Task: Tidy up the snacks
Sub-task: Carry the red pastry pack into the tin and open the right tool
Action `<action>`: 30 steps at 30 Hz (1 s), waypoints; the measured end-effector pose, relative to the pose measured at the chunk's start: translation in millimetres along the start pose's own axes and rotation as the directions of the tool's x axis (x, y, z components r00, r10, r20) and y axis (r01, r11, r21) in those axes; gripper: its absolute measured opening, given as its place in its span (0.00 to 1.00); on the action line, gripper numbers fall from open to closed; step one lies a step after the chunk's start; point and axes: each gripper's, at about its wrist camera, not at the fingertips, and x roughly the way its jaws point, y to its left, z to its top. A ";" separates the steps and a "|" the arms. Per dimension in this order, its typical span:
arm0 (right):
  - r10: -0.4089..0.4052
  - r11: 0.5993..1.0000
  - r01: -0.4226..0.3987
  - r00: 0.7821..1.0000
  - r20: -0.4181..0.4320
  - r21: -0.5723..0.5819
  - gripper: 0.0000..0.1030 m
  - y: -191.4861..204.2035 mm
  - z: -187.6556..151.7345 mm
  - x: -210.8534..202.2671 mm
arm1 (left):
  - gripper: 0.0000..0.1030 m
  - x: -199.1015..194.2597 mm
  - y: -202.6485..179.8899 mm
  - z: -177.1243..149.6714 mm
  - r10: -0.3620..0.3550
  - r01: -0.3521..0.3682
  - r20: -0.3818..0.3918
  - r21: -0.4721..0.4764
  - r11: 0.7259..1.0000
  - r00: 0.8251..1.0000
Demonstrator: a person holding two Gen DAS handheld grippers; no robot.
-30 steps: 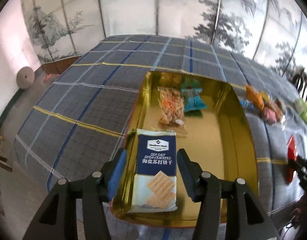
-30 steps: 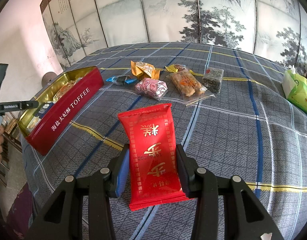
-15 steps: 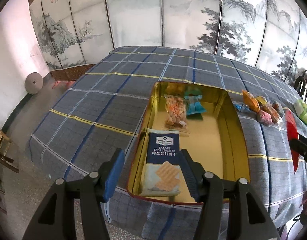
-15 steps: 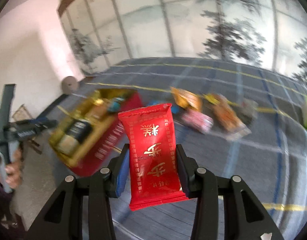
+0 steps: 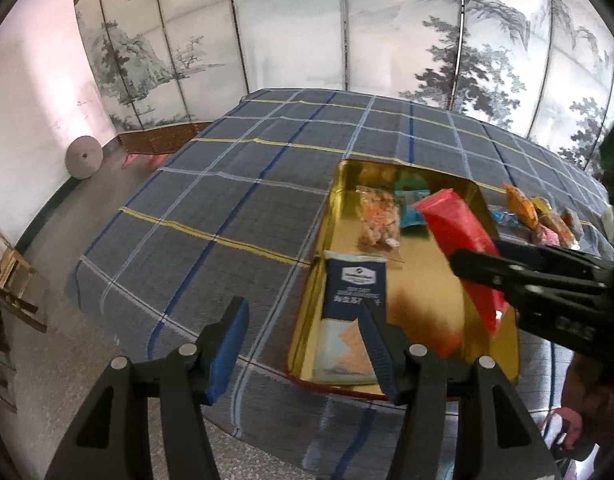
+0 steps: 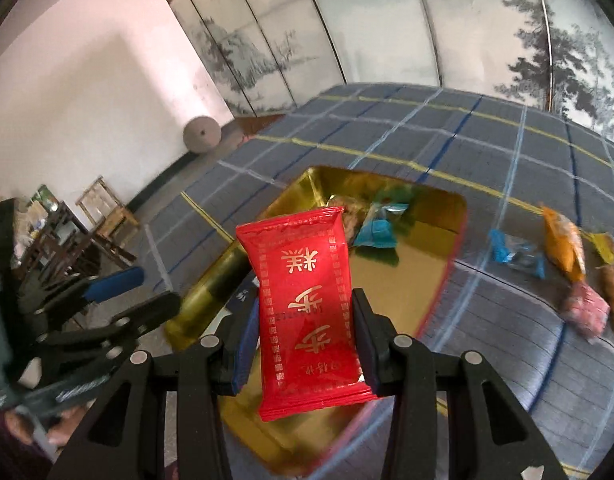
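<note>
1. The right gripper (image 6: 303, 344) is clamping a red snack packet (image 6: 307, 304) between its narrowly parted jaws; the packet is glossy, printed with gold characters and a gold border, and is standing upright with its crimped top edge uppermost.
2. The left gripper (image 5: 303, 344) is hanging with its jaws about half open and nothing between its blue pads, at the near left corner of the tin.
3. The gold tin (image 5: 503, 344) is sitting on the plaid tablecloth (image 5: 227, 208), holding a navy cracker pack (image 5: 353, 292), an orange snack bag (image 5: 377, 216) and a teal packet (image 6: 381, 228).
4. Further wrapped snacks (image 6: 563, 244) are lying on the cloth to the right of the tin.
5. Compared with a second ago, the red packet is now hanging over the tin rather than over bare cloth, and the left gripper is sitting farther back from the cracker pack.
</note>
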 end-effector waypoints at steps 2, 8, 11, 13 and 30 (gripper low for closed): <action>-0.013 1.000 0.014 0.999 -0.031 0.014 0.39 -3.8 0.0 10.4 | 0.56 2.3 4.1 -0.6 0.007 -0.007 -0.003 -0.007 1.000 1.000; -0.039 0.998 0.042 0.996 -0.077 0.039 0.39 -9.0 0.5 27.2 | 0.56 10.5 14.0 -1.1 0.015 -0.016 -0.018 -0.022 1.000 1.000; -0.060 0.998 0.062 0.995 -0.084 0.024 0.40 -6.0 2.3 32.0 | 0.56 12.5 16.8 -1.4 0.015 -0.016 -0.023 -0.026 1.000 1.000; -0.074 0.997 0.075 0.994 -0.082 0.007 0.40 -3.0 4.7 32.9 | 0.56 13.4 18.6 -1.5 0.014 -0.015 -0.025 -0.029 0.999 1.000; -0.041 0.999 0.042 0.997 -0.058 0.010 0.41 11.9 24.0 48.5 | 0.56 17.6 23.8 -3.7 0.008 -0.010 -0.043 -0.032 0.999 0.999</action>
